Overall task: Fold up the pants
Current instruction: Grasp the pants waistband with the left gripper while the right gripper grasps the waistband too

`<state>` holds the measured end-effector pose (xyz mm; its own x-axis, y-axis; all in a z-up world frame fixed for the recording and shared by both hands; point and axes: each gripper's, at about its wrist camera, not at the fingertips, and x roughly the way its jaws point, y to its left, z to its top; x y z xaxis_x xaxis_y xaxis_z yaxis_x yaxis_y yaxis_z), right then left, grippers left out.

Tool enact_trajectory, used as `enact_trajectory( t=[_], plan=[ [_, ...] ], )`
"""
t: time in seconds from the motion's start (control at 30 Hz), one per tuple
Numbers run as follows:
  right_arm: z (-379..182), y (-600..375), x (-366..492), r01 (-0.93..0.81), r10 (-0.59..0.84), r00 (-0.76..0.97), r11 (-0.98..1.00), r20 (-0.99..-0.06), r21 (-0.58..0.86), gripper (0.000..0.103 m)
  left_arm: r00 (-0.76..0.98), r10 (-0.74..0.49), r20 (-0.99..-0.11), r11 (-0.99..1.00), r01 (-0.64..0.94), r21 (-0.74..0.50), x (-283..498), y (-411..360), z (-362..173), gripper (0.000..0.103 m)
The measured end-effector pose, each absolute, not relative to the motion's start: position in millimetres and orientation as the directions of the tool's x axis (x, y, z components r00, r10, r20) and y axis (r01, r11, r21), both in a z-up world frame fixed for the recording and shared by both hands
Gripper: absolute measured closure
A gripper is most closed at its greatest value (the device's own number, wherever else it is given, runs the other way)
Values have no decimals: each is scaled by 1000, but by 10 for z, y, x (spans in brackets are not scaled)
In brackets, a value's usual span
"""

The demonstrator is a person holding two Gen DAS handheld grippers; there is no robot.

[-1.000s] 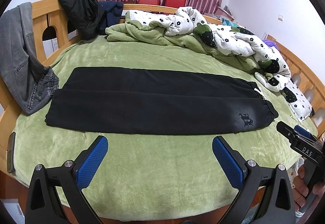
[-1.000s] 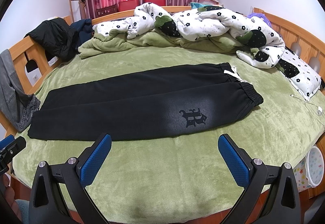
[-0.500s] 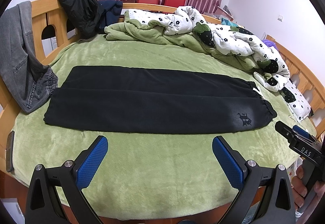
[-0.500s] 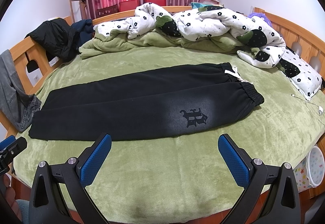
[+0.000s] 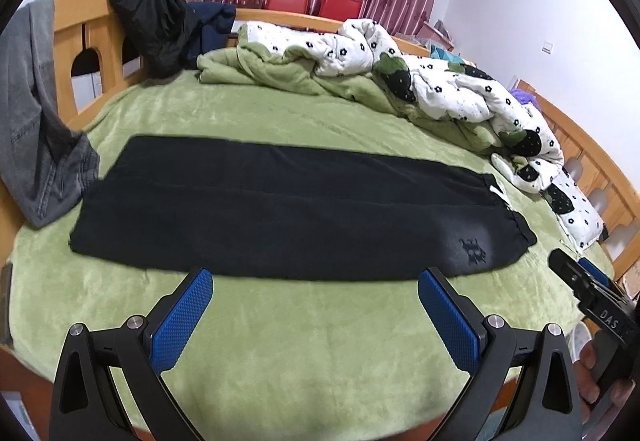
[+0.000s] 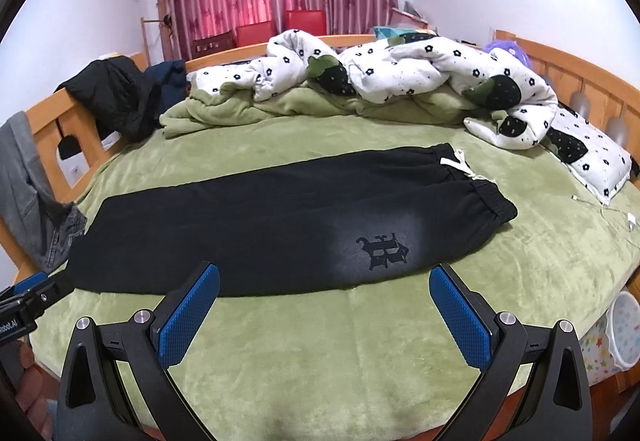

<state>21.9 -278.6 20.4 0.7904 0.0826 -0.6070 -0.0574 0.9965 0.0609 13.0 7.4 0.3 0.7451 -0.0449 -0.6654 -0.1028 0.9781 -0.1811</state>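
Black pants (image 5: 288, 205) lie flat on the green bed cover (image 5: 320, 329), legs side by side, cuffs at the left, waistband with a white drawstring (image 6: 456, 163) at the right. A dark logo (image 6: 382, 251) sits near the waist. My left gripper (image 5: 314, 309) is open and empty, hovering above the cover just in front of the pants' near edge. My right gripper (image 6: 324, 305) is open and empty, in front of the pants (image 6: 280, 217) near the logo. The right gripper also shows at the right edge of the left wrist view (image 5: 588, 289).
A crumpled floral duvet (image 6: 400, 73) and green blanket (image 5: 280, 75) lie along the far side. Grey jeans (image 5: 36, 121) and a black jacket (image 5: 156, 25) hang on the wooden frame at the left. A pillow (image 6: 592, 157) and a charging cable (image 6: 608, 209) lie at the right.
Both grippers have moved slightly forward toward the pants' near edge. Both stay open. The pants have not moved.
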Motion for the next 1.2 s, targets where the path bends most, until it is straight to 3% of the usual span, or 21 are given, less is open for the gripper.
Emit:
enact_trajectory(
  t=[0.1, 0.2, 0.47, 0.57, 0.63, 0.77, 0.97, 1.03, 1.13, 1.17, 1.2],
  plan=[
    [228, -2934, 329, -41, 58, 816, 998, -575, 42, 0, 769, 44, -638, 982, -152, -114, 210, 208, 28, 0],
    [181, -3142, 522, -16, 19, 838, 1000, -546, 11, 0, 771, 56, -634, 974, -183, -136, 310, 449, -73, 0],
    [-700, -3740, 1190, 31, 54, 659, 995, -751, 99, 3, 669, 47, -742, 927, -305, -216, 579, 1159, -998, 4],
    [-1010, -3908, 1242, 85, 8, 645, 993, -764, 82, 16, 634, -1, -773, 896, -343, -283, 548, 1393, -1340, 16],
    [-1171, -4060, 1268, 109, 17, 646, 987, -763, 115, 20, 636, -20, -772, 865, -376, -333, 495, 1519, -1514, 18],
    [-1385, -4359, 1345, 170, 61, 655, 959, -753, 226, 21, 677, -66, -733, 786, -417, -457, 428, 1774, -1795, 18],
    [-1601, -4485, 1582, 188, 140, 648, 923, -749, 335, 20, 708, -85, -701, 751, -417, -512, 663, 1887, -1902, 19],
    [-1601, -4453, 1683, 178, 141, 664, 924, -734, 339, 20, 701, -68, -710, 753, -432, -497, 803, 1898, -1910, 27],
    [-1585, -4417, 1883, 177, 151, 674, 918, -724, 356, 26, 685, -44, -727, 742, -465, -483, 904, 1948, -1892, 60],
    [-1570, -4398, 1961, 177, 148, 669, 920, -729, 350, 45, 683, -34, -729, 736, -476, -481, 926, 1974, -1869, 83],
    [-1545, -4381, 2052, 174, 153, 659, 922, -737, 346, 66, 701, -8, -713, 736, -479, -479, 921, 1999, -1802, 92]
  ],
)
